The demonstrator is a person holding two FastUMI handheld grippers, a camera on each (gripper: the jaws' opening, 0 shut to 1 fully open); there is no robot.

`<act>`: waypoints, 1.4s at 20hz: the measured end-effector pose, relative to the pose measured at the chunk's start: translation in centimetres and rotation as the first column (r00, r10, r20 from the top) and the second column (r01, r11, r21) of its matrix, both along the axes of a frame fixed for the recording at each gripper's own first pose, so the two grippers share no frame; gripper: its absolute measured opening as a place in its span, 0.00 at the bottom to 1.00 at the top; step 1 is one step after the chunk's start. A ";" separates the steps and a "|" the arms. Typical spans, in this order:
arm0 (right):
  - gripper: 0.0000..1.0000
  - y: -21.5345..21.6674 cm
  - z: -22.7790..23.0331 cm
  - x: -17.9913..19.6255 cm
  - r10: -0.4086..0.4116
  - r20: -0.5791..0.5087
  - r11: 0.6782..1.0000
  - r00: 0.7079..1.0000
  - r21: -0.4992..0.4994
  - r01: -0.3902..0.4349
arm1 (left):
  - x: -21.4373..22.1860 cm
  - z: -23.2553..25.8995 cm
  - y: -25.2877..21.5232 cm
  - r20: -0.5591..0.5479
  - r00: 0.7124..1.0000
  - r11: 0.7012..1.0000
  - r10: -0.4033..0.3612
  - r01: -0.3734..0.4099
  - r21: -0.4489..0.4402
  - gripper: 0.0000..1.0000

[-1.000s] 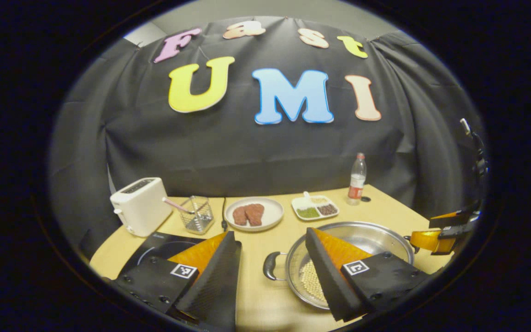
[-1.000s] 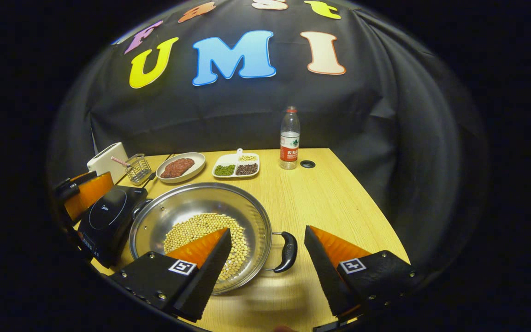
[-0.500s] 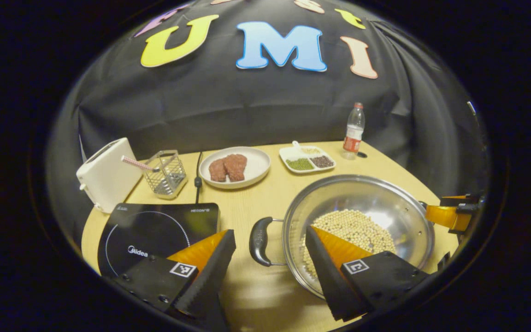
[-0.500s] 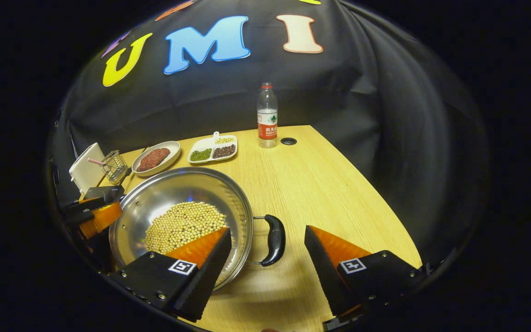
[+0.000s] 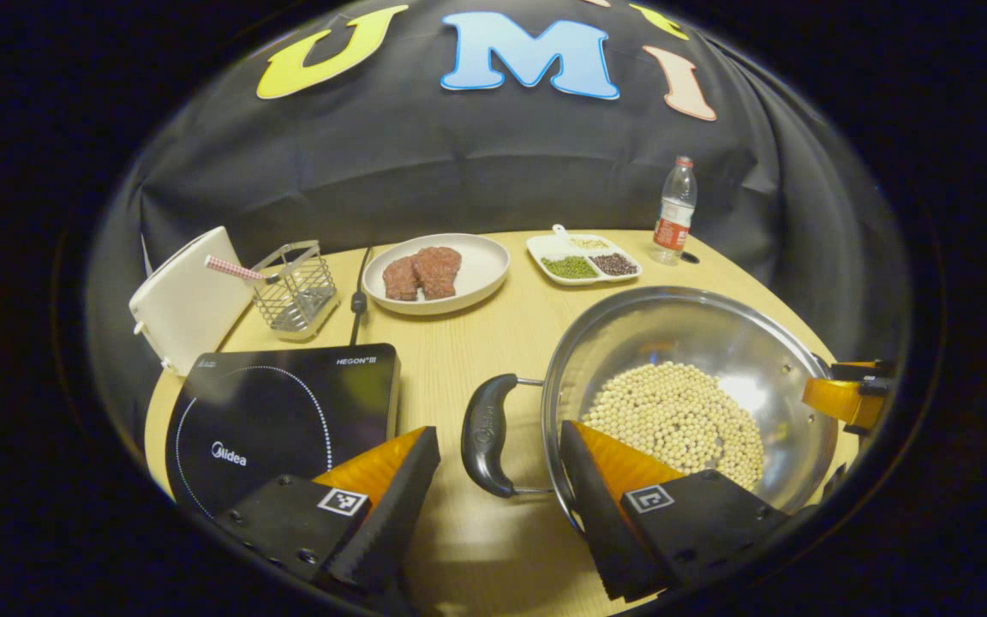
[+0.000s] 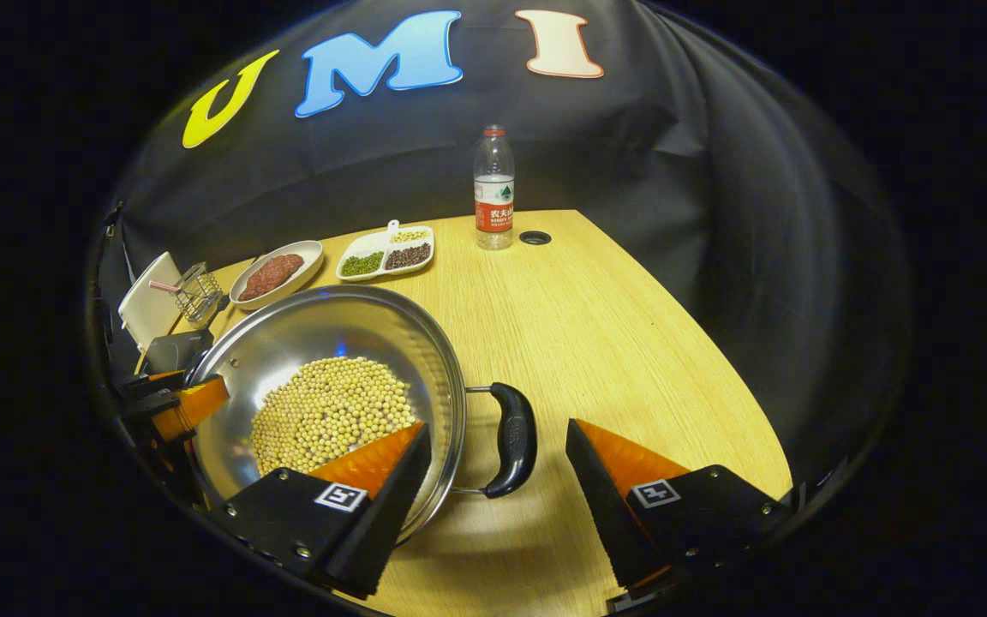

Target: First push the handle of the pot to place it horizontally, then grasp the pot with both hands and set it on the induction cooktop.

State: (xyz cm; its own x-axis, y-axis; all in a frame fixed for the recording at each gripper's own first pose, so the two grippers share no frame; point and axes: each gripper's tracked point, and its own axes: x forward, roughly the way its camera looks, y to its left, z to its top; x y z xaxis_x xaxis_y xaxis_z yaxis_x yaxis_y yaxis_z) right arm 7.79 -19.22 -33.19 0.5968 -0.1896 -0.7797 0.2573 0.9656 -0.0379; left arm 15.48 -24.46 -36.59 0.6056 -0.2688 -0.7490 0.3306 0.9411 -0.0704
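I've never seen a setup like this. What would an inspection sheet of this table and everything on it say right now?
Surface: wooden table, a small round hole near the bottle.
Job's things: steel pot holding pale beans, on the table beside the black cooktop; its black handles point sideways.
Clutter: toaster, wire basket, plate of meat, divided dish, bottle.
Grippers: left gripper open astride one handle; right gripper open astride the other; neither grips yet.
Cables: black cord behind the cooktop.
Surroundings: black cloth wall.

The pot (image 5: 699, 343) is silvery, its beans (image 5: 673, 420) pale yellow, its handles (image 5: 485, 433) black. The cooktop (image 5: 279, 416) is black with a dotted white ring; the straw (image 5: 232, 269) looks red-and-white striped.
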 end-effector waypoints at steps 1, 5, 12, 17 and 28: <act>0.94 0.1 -0.3 -0.1 0.000 -0.007 1.000 1.000 0.009 0.000 | -0.1 -0.2 -0.1 -0.008 1.000 1.000 0.000 0.000 0.001 0.96; 0.80 0.5 -0.4 0.1 -0.006 -0.005 0.999 1.000 0.045 0.006 | -0.1 -0.5 -0.8 -0.015 1.000 1.000 0.006 -0.006 -0.007 0.84; 0.54 0.7 -0.7 0.3 -0.018 -0.024 0.999 1.000 0.041 0.019 | -0.2 -0.9 -1.2 -0.044 0.999 1.000 0.029 -0.028 0.011 0.71; 0.47 0.6 -0.4 0.4 -0.008 -0.025 1.000 1.000 0.025 0.009 | -0.5 -0.8 -1.2 -0.029 0.999 0.999 0.044 -0.043 0.031 0.66; 0.47 1.2 3.5 0.9 0.060 0.036 0.998 0.998 0.033 -0.061 | -1.5 4.0 0.1 0.056 0.991 0.992 0.122 -0.123 0.012 0.63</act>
State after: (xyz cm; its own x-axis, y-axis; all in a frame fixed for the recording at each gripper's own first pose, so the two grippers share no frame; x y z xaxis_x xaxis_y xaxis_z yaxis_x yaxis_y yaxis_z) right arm 8.72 -18.04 -29.68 0.6338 -0.1262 -0.7632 0.1987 0.9801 0.0030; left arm 14.00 -24.38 -32.63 0.6736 -0.1790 -0.7171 0.2159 0.9756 -0.0407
